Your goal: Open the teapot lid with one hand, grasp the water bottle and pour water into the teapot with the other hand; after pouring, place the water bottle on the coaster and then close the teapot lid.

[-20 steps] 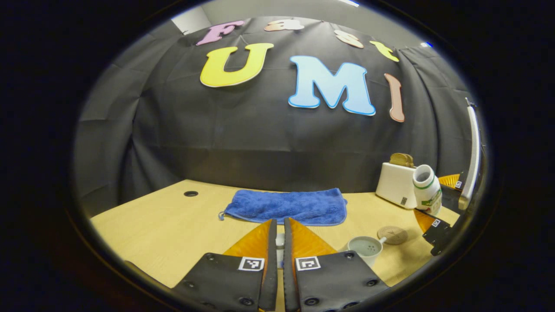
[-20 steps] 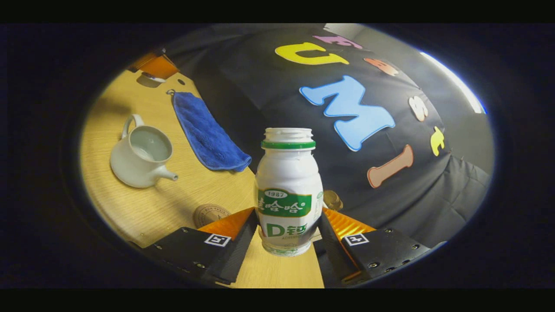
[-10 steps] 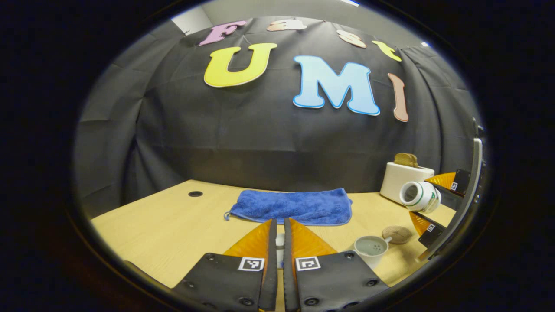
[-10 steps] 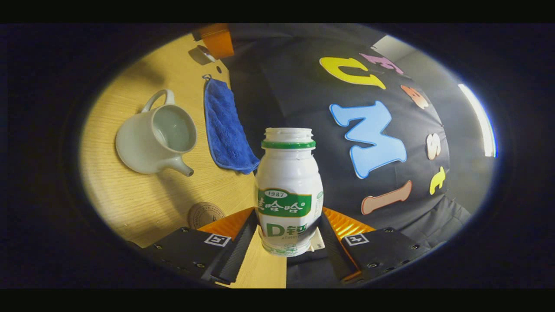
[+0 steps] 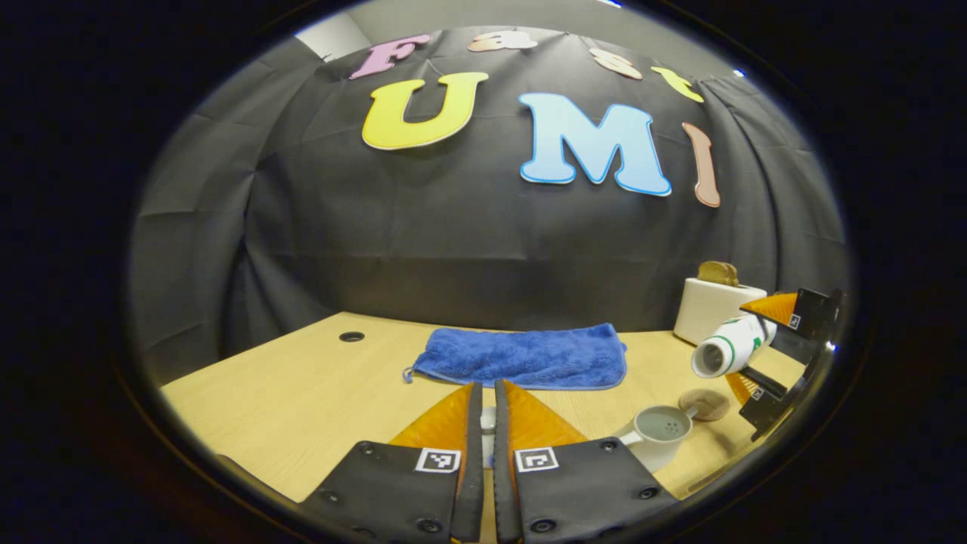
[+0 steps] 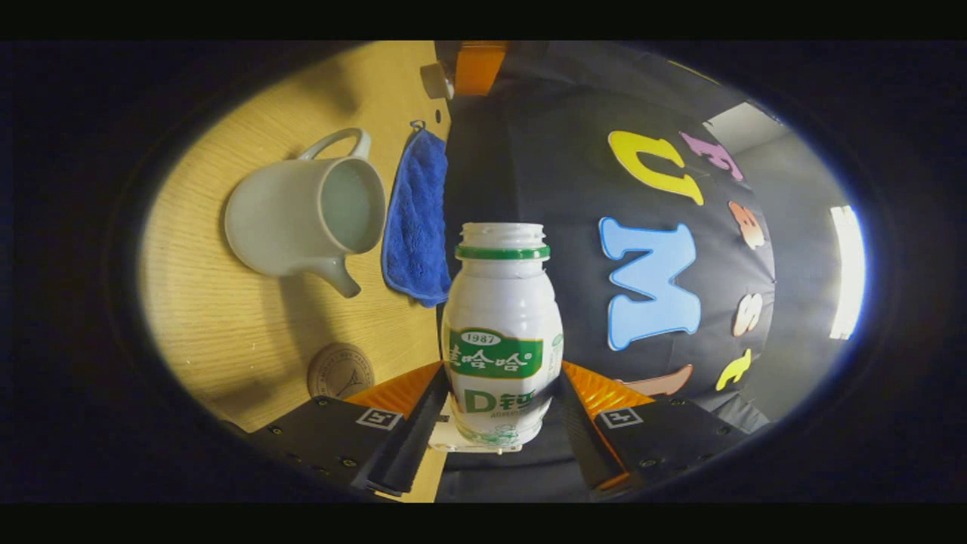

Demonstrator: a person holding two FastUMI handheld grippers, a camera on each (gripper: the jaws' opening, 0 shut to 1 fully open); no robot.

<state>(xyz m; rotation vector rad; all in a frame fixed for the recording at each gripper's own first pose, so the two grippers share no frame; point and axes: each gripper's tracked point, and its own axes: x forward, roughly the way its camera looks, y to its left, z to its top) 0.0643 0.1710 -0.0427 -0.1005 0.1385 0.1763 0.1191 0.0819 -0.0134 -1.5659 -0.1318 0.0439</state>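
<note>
Right gripper (image 6: 502, 412) clamps the water bottle (image 6: 502, 340) low on its body, both fingers pressed against its sides. Bottle uncapped, mouth toward frame centre in the right gripper view. In the left gripper view the bottle (image 5: 731, 346) shows at right edge, tipped near horizontal, mouth aimed down-left toward the teapot (image 5: 656, 432) at lower right, but apart from it and above.

Teapot (image 6: 306, 215) sits upper left in the right gripper view, lid off, mouth open, handle toward top of frame, spout toward bottom. Coaster (image 6: 340, 370) lies bare at lower left, just beside the spout side. Blue towel (image 6: 415, 219) beyond, against the booth wall.

Left gripper (image 5: 487, 423) at bottom centre of its view, fingers narrowed to a slit with a small pale thing between them — likely the teapot lid (image 5: 488, 417), too hidden to be sure. No stream visible in either view.

Step, as judged: pour just starting; bottle tilted, mouth not yet over the opening.

Next move calls for bringing the bottle mouth over the teapot's rim and deepening the tilt slowly; overshoot would spill on the table (image 5: 302, 393). Lid stays clear meanwhile.
</note>
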